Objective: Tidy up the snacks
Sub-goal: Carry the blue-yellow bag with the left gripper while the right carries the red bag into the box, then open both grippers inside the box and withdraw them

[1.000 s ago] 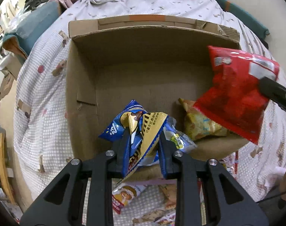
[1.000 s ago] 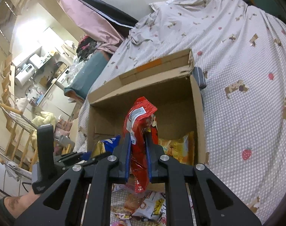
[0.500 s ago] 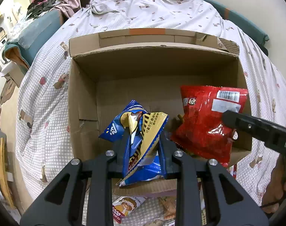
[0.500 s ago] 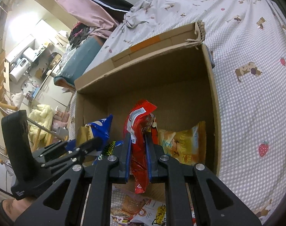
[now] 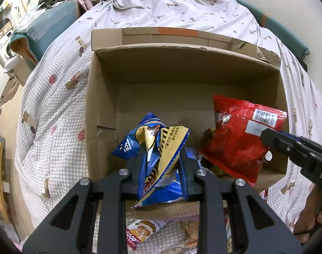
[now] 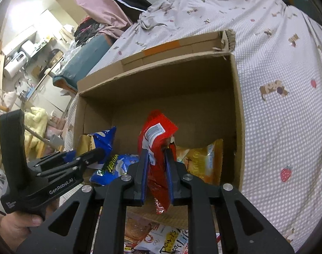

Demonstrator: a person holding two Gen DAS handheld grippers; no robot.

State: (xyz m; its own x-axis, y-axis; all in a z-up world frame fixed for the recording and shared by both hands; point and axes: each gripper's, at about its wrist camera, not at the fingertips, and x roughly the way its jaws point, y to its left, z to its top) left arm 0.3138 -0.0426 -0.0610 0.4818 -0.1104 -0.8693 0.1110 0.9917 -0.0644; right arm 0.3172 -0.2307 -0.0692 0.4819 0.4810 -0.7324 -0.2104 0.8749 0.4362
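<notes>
From the left wrist view, the left gripper (image 5: 161, 158) was nearly closed, its pads pinching a crumpled blue and gold snack packet (image 5: 155, 148) that stood up between them. The packet hung just over the near wall of the cardboard box (image 5: 101, 97), whose open floor lay toward twelve o'clock. At about three o'clock the right gripper (image 5: 264, 136) reached in with a red snack bag (image 5: 235, 139), its long axis slanting from upper right to lower left, its lower edge down among a yellow bag (image 5: 209, 132) near the box floor.

From the right wrist view, the right gripper (image 6: 156, 160) had its jaws easing apart, with the red snack bag (image 6: 156, 135) between them and apparently not yet free. The bag stood upright, long axis running toward twelve o'clock. The yellow bag (image 6: 203, 160) lay just beside it at three o'clock, against the box wall (image 6: 238, 127). The left gripper (image 6: 97, 153) sat at nine o'clock with its blue packet (image 6: 103, 139).

The right hand looked nearer to a drop: its bag was already low inside, straight below the jaws.
</notes>
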